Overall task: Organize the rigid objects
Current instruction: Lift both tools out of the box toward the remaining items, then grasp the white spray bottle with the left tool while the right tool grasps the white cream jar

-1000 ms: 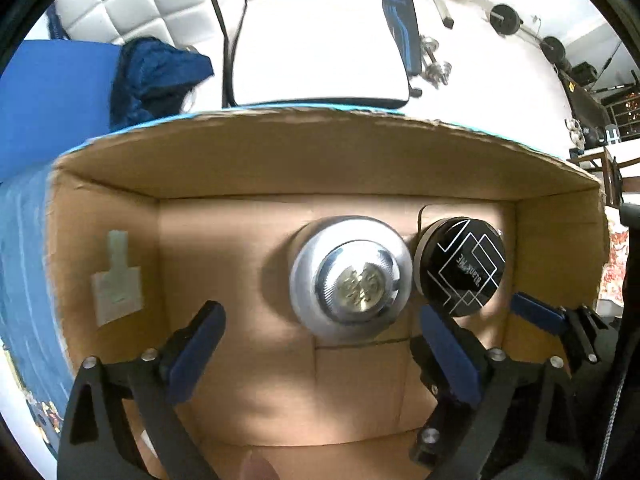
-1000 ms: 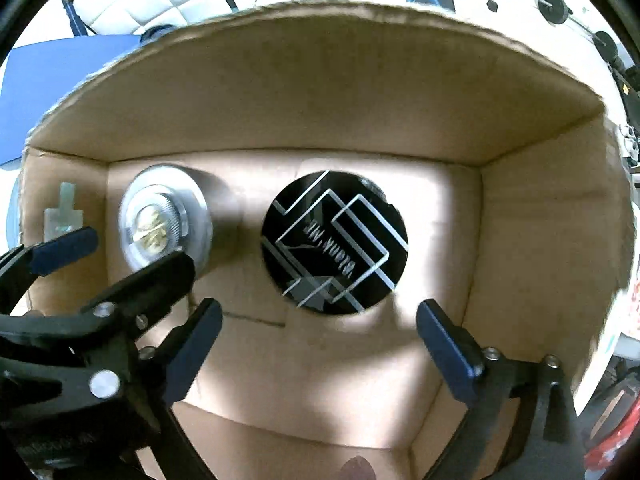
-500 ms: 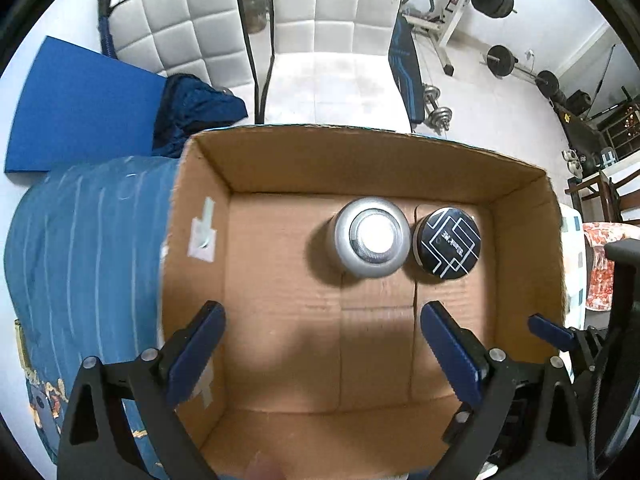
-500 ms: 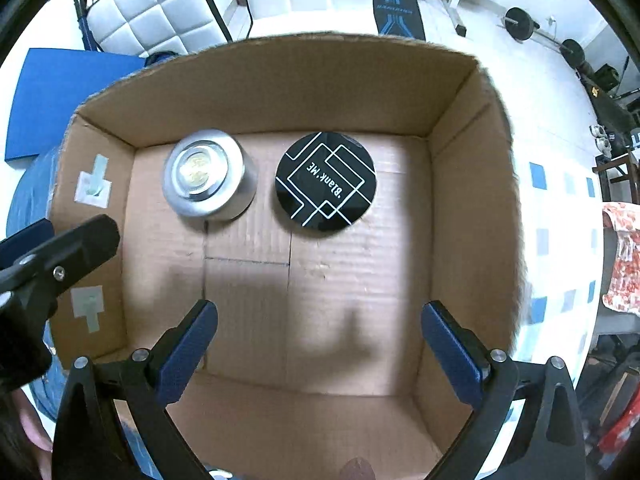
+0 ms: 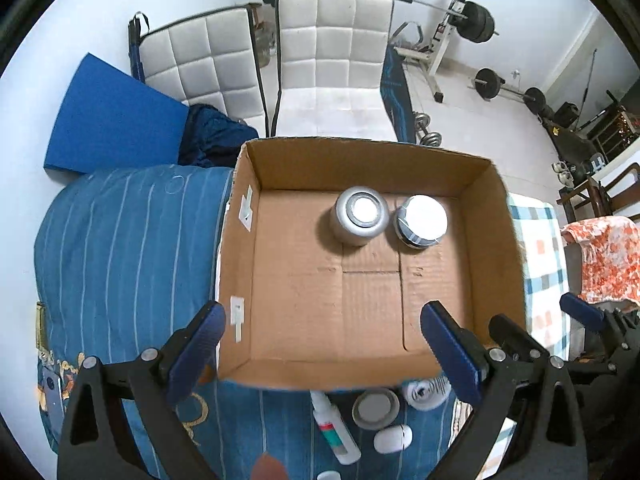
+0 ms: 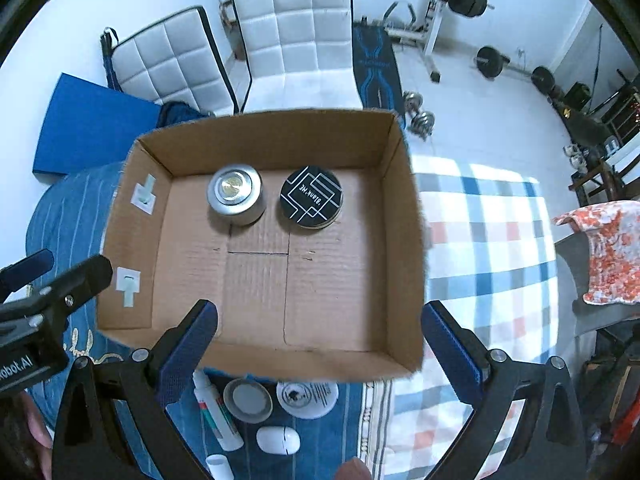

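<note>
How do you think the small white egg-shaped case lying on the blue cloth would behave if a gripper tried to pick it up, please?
The white egg-shaped case looks smooth and rounded, so flat fingers may slip off it. Lying on its side on the blue cloth, it would probably roll if nudged. A seam across it suggests a hard shell in two halves, likely light.

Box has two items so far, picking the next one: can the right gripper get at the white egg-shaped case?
Probably yes. The right gripper is open and empty, and the case lies in the open below the box, with nothing on top.
</note>
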Action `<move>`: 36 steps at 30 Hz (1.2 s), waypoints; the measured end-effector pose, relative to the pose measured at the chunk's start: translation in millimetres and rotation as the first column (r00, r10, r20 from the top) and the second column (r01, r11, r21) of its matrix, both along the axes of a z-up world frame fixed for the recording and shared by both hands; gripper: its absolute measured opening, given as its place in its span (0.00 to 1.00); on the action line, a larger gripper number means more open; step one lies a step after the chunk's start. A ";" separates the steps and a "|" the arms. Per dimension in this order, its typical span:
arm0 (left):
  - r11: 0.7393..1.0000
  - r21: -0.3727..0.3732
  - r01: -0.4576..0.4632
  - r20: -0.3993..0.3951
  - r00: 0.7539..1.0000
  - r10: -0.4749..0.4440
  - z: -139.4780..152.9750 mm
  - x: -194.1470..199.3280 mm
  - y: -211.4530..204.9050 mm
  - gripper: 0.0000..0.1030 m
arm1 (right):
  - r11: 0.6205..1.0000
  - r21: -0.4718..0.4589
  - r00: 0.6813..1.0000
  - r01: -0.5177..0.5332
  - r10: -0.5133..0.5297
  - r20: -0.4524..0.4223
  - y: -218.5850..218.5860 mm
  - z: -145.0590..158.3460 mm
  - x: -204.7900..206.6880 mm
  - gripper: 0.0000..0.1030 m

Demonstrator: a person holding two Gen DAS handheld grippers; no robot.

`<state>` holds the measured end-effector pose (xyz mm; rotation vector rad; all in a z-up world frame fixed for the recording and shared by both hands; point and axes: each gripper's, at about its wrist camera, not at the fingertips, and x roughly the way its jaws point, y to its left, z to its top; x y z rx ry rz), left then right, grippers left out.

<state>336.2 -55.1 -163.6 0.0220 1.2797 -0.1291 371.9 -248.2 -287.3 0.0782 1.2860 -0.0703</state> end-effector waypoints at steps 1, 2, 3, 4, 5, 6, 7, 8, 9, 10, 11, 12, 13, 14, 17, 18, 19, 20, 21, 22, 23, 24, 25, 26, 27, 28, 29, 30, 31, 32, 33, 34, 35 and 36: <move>1.000 -0.001 0.005 0.010 1.000 -0.005 5.5 -6.1 -0.7 0.97 | 1.000 -0.005 1.000 0.003 -0.003 0.013 -0.2 4.7 -5.4 1.00; 1.000 0.000 0.008 0.017 1.000 -0.008 9.4 -10.1 -1.0 0.97 | 1.000 -0.012 1.000 0.008 -0.007 0.027 -0.7 11.3 -12.1 1.00; 1.000 0.004 0.012 0.028 1.000 -0.012 15.0 -16.1 -1.7 0.97 | 1.000 -0.018 0.999 0.010 -0.009 0.039 -0.9 17.8 -18.3 1.00; 1.000 0.008 0.011 0.041 0.999 -0.011 20.6 -21.7 -1.9 0.97 | 1.000 -0.019 0.999 0.011 -0.010 0.049 -1.1 23.7 -23.7 1.00; 1.000 0.011 0.009 0.052 0.999 -0.010 24.8 -26.0 -1.6 0.97 | 1.000 -0.020 0.998 0.015 -0.013 0.059 -1.0 29.6 -30.1 1.00; 1.000 0.015 0.009 0.066 0.998 -0.010 30.0 -31.5 -1.2 0.97 | 1.000 -0.020 0.998 0.015 -0.014 0.064 -0.7 34.0 -34.8 1.00; 1.000 0.017 0.010 0.077 0.997 -0.012 35.1 -37.4 -0.9 0.97 | 1.000 -0.018 0.998 0.017 -0.015 0.068 -0.5 38.6 -39.7 1.00; 1.000 0.016 0.011 0.083 0.996 -0.013 38.8 -41.3 -0.8 0.97 | 1.000 -0.012 0.997 0.018 -0.018 0.073 -0.2 42.7 -45.2 1.00; 1.000 0.013 0.013 0.088 0.996 -0.014 42.7 -45.5 -0.5 0.97 | 1.000 -0.008 0.997 0.019 -0.018 0.075 0.0 45.3 -48.9 1.00; 1.000 0.010 0.016 0.092 0.996 -0.017 45.6 -48.6 -0.1 0.97 | 1.000 -0.004 0.997 0.020 -0.019 0.075 0.4 48.2 -53.4 1.00; 1.000 0.007 0.019 0.095 0.995 -0.019 48.6 -52.7 0.4 0.97 | 1.000 0.003 0.997 0.021 -0.021 0.074 0.7 49.8 -57.7 1.00; 1.000 0.008 0.022 0.094 0.995 -0.022 50.5 -55.7 0.9 0.97 | 1.000 0.013 0.997 0.021 -0.022 0.071 0.8 49.8 -61.9 1.00; 1.000 0.004 0.023 0.098 0.995 -0.024 52.1 -60.4 1.9 0.97 | 1.000 0.016 0.998 0.019 -0.020 0.066 0.8 49.4 -64.4 1.00; 1.000 0.002 0.025 0.102 0.994 -0.025 52.9 -64.3 3.1 0.97 | 0.999 0.027 0.998 0.021 -0.022 0.055 0.2 47.0 -68.5 1.00; 1.000 0.013 0.009 0.096 0.995 -0.010 47.8 -75.9 9.9 0.97 | 0.999 0.041 1.000 0.026 -0.026 0.013 -2.3 31.9 -78.8 1.00; 1.000 0.017 0.002 0.091 0.996 -0.003 44.8 -79.8 12.7 0.97 | 0.999 0.040 1.000 0.030 -0.030 -0.002 -3.5 24.9 -81.5 1.00; 1.000 0.026 -0.012 0.076 0.997 0.010 37.9 -83.3 17.4 0.97 | 0.998 0.044 0.999 0.035 -0.034 -0.021 -5.1 15.3 -84.6 1.00; 0.999 0.033 -0.030 0.048 0.998 0.028 25.4 -86.7 22.6 0.97 | 0.998 0.051 0.998 0.044 -0.042 -0.048 -7.3 2.3 -87.7 1.00; 0.999 0.036 -0.039 0.024 0.999 0.038 14.8 -89.0 25.4 0.97 | 0.997 0.057 0.996 0.052 -0.048 -0.071 -9.1 -9.1 -89.8 1.00; 0.998 0.042 -0.052 -0.011 0.999 0.052 -0.5 -92.3 29.2 0.97 | 0.996 0.071 0.994 0.061 -0.054 -0.096 -11.3 -23.4 -91.7 1.00; 0.996 0.054 -0.066 -0.044 0.997 0.068 -15.9 -95.5 31.9 0.97 | 0.993 0.092 0.991 0.071 -0.059 -0.123 -13.6 -40.3 -93.2 1.00; 0.995 0.067 -0.077 -0.081 0.993 0.082 -36.1 -99.4 33.7 0.97 | 0.991 0.106 0.988 0.079 -0.063 -0.141 -15.5 -53.6 -93.9 1.00; 0.994 0.076 -0.079 -0.106 0.991 0.087 -51.6 -102.2 34.0 0.95 | 0.990 0.116 0.984 0.086 -0.067 -0.163 -17.1 -70.4 -94.3 1.00; 0.992 0.108 -0.071 -0.155 0.984 0.087 -69.7 -105.5 32.9 0.95 | 0.989 0.117 0.981 0.089 -0.067 -0.180 -17.8 -84.9 -94.1 1.00; 0.991 0.115 -0.065 -0.197 0.977 0.087 -89.6 -107.6 30.5 0.89 | 0.989 0.115 0.977 0.094 -0.069 -0.200 -18.4 -98.7 -93.4 0.98; 0.992 0.112 -0.054 -0.240 0.968 0.079 -106.7 -110.1 26.2 0.79 | 0.989 0.113 0.973 0.100 -0.073 -0.220 -19.0 -111.9 -92.4 0.97; 0.994 0.101 -0.049 -0.268 0.961 0.075 -121.4 -111.4 23.9 0.75 | 0.987 0.119 0.970 0.107 -0.077 -0.231 -19.7 -122.7 -91.2 0.96; 0.994 0.099 -0.040 -0.299 0.952 0.068 -136.9 -112.7 19.8 0.71 | 0.987 0.121 0.968 0.110 -0.079 -0.239 -19.6 -129.9 -90.2 0.95; 0.995 0.099 -0.024 -0.323 0.945 0.055 -150.4 -114.2 14.6 0.70 | 0.985 0.124 0.965 0.116 -0.082 -0.249 -19.6 -138.4 -88.7 0.93; 0.995 0.102 -0.003 -0.349 0.936 0.039 -165.4 -115.3 8.2 0.70 | 0.983 0.134 0.962 0.126 -0.089 -0.257 -19.4 -146.9 -86.9 0.92; 0.993 0.114 0.007 -0.365 0.930 0.035 -175.3 -116.0 4.6 0.70 | 0.982 0.139 0.961 0.130 -0.090 -0.260 -18.8 -151.9 -85.4 0.90; 0.993 0.120 0.013 -0.376 0.926 0.033 -183.4 -116.9 2.0 0.70 | 0.980 0.147 0.960 0.137 -0.094 -0.264 -17.7 -157.6 -82.9 0.87; 0.993 0.118 0.016 -0.386 0.922 0.031 -191.7 -117.3 -0.7 0.70 | 0.978 0.151 0.958 0.144 -0.099 -0.268 -17.4 -161.1 -80.9 0.87; 0.995 0.100 0.011 -0.391 0.920 0.029 -197.7 -117.1 -2.5 0.67 | 0.975 0.163 0.957 0.151 -0.102 -0.273 -17.2 -166.0 -78.8 0.83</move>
